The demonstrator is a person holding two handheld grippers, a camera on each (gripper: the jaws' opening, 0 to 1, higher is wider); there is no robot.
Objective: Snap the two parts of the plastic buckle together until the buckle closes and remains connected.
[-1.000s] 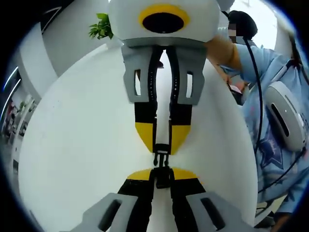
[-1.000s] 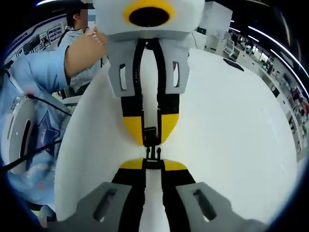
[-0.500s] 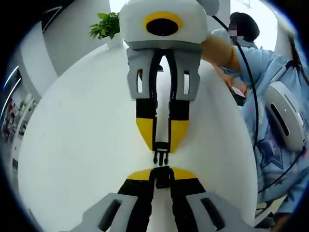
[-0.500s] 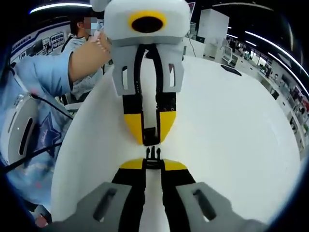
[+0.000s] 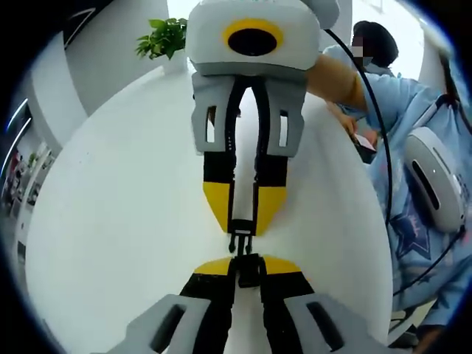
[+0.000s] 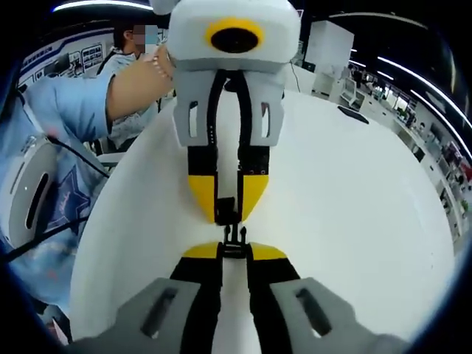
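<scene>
The black buckle is in two parts, held tip to tip above the white table (image 5: 110, 221). My left gripper (image 5: 248, 264) is shut on the socket part (image 5: 249, 271). Facing it from above, my right gripper (image 5: 243, 221) is shut on the pronged part (image 5: 241, 240), whose prongs touch the socket's mouth. In the right gripper view, the right gripper (image 6: 234, 251) rises from the bottom with the pronged part (image 6: 234, 242). The left gripper (image 6: 227, 214) comes down with the socket part (image 6: 227, 209). I cannot tell whether the prongs have latched.
A person in a light blue top (image 5: 413, 147) stands at the table's edge, with a white device (image 5: 435, 184) and a black cable at the body. A potted plant (image 5: 164, 37) sits at the far edge. The round table (image 6: 354, 206) is bare to either side.
Half a second ago a small gap showed between the prongs and the socket. The two grippers have come together again and the parts now meet.
</scene>
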